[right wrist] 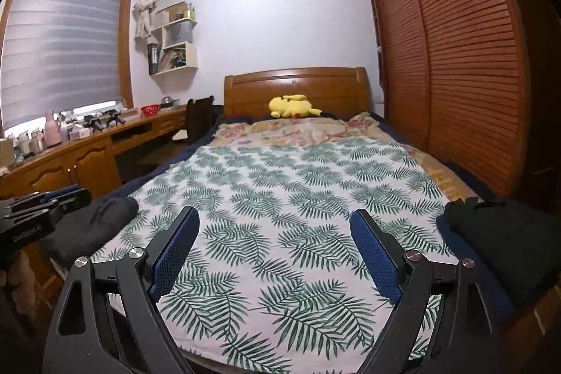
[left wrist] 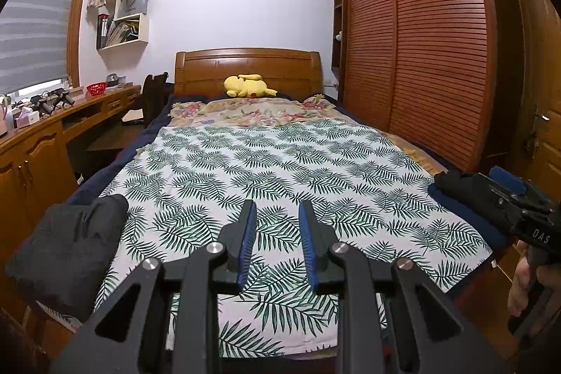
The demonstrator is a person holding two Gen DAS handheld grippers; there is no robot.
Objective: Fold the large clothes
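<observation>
A dark grey folded garment (left wrist: 66, 240) lies at the bed's near left corner; it also shows in the right wrist view (right wrist: 94, 219). A black garment (right wrist: 505, 233) lies on a blue one at the near right edge, seen in the left wrist view (left wrist: 455, 181) too. My left gripper (left wrist: 277, 209) hovers over the leaf-print sheet (left wrist: 280, 163), jaws a little apart and empty. My right gripper (right wrist: 275, 216) is wide open and empty above the sheet (right wrist: 280, 191). Each gripper shows at the edge of the other's view: the right gripper (left wrist: 519, 198), the left gripper (right wrist: 42, 205).
A yellow plush toy (left wrist: 247, 86) lies by the wooden headboard (left wrist: 245, 65). A floral blanket (left wrist: 245, 111) covers the far end. A desk (left wrist: 52, 128) with clutter runs along the left. A slatted wardrobe (left wrist: 420, 41) stands close on the right.
</observation>
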